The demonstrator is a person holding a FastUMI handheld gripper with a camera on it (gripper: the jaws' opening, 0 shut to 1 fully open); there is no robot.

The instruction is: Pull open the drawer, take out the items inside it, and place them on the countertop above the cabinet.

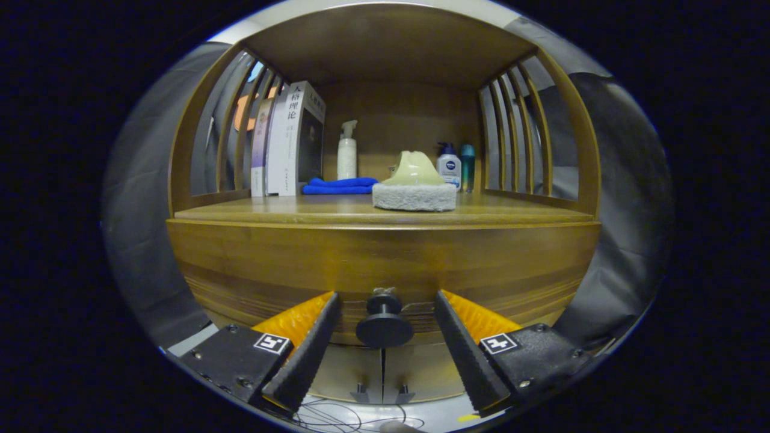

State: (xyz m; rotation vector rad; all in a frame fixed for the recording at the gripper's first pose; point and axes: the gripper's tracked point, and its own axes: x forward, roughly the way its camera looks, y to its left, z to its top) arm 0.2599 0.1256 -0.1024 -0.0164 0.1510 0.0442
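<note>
Wooden countertop [337, 209] above your fingers has bare room left of the scrub sponge [414, 187]. Your gripper [385, 300] is spread wide, the drawer [385, 264] knob [384, 319] between its fingers, neither touching it.

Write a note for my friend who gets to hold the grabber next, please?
Gripper: jaws open, one on each side of the black drawer knob, not pressing on it.
Drawer: looks closed, so what's inside cannot be seen.
Countertop above it already holds a scrub sponge, a blue cloth, books and bottles.
Done: jaws lined up with the knob.
Left: close on the knob, pull the drawer open, lift the items out, set them on the countertop.
</note>
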